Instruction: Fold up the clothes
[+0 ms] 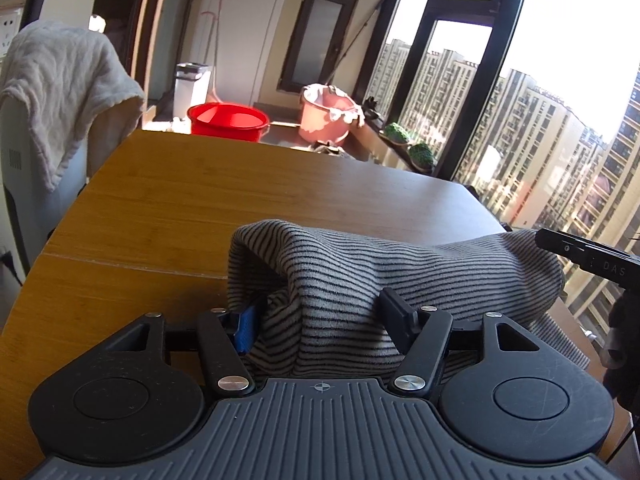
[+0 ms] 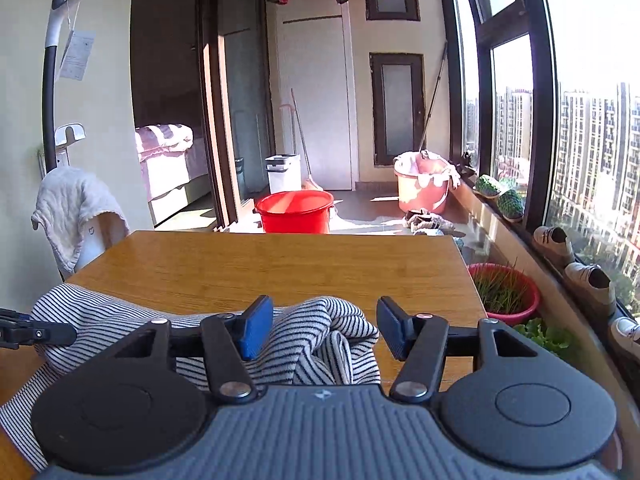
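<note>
A grey garment with thin black stripes (image 1: pixel 380 276) lies bunched on the near part of a wooden table (image 1: pixel 200 200). My left gripper (image 1: pixel 324 320) is open, its fingers spread on either side of a raised fold of the cloth. In the right wrist view the same garment (image 2: pixel 320 332) lies heaped between the spread fingers of my right gripper (image 2: pixel 324 328), which is open too. The right gripper's finger shows at the right edge of the left wrist view (image 1: pixel 580 252). The left gripper's tip shows at the left edge of the right wrist view (image 2: pixel 36 334).
A chair with a pale towel (image 1: pixel 60 80) stands at the table's left. Beyond the far edge are a red basin (image 2: pixel 294 212), a pink bucket (image 2: pixel 424 184) and a white bin (image 2: pixel 284 172). Plants (image 2: pixel 504 292) and shoes (image 2: pixel 588 276) line the window side.
</note>
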`<state>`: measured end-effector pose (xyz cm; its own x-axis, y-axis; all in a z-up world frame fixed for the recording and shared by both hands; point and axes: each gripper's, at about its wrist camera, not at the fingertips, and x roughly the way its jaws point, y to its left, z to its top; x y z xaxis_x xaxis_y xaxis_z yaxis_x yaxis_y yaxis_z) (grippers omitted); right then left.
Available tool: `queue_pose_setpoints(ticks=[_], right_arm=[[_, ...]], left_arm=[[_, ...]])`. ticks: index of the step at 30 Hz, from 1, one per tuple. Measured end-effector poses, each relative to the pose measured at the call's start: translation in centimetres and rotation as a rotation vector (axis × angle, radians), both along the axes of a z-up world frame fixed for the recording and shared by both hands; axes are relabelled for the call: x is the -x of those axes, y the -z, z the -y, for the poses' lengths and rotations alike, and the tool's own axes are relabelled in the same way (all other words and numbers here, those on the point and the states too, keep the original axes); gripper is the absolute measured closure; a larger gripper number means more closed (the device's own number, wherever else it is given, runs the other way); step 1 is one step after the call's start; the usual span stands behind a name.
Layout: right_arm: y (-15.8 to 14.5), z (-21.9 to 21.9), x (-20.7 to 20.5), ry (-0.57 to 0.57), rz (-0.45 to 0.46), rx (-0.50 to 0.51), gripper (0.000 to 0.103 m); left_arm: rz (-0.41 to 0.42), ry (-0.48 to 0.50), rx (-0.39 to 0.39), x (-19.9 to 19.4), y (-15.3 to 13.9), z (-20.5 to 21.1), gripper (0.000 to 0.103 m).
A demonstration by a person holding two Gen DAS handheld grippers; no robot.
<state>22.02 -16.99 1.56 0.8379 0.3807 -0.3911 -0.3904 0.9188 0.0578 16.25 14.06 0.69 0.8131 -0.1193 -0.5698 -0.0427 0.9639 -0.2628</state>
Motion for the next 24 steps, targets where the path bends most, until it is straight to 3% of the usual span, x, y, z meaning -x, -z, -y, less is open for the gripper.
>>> queue_pose_setpoints(ticks=[1, 4, 6, 10, 13, 17, 22, 24], right_arm=[[-0.4, -0.2, 0.3, -0.027, -0.003, -0.022, 0.062], [-0.2, -1.0, 0.2, -0.094, -0.079, -0.056, 0.063], [1.3, -1.8, -0.2, -0.068, -0.095, 0.022, 0.062], [2.6, -1.6, 0.0, -0.043, -0.089, 0.033, 0.061], [2.5, -1.7, 0.9, -0.035, -0.090, 0.042, 0.061], [2.8, -1.3, 2.9, -0.033, -0.078, 0.059, 0.061], [3.9, 1.2, 4.6, -0.015, -0.176, 0.005, 0.053], [2.9, 1.9, 5.3, 0.007, -0.117, -0.002, 0.053]], left_arm=[[-0.001, -0.004, 0.002, 0.0, 0.0, -0.1, 0.034], [-0.003, -0.016, 0.005, 0.2, 0.0, -0.1, 0.032], [0.001, -0.024, 0.008, 0.6, -0.6, -0.2, 0.031], [0.126, -0.066, -0.022, 2.6, -4.1, -0.3, 0.030], [0.199, -0.021, 0.014, 2.8, -6.2, 0.2, 0.023], [0.102, 0.036, 0.053, 0.9, -3.9, 1.7, 0.024], [0.079, 0.061, -0.017, 2.1, -0.2, 3.0, 0.023], [0.080, 0.072, -0.050, 2.6, -0.2, 3.5, 0.023]])
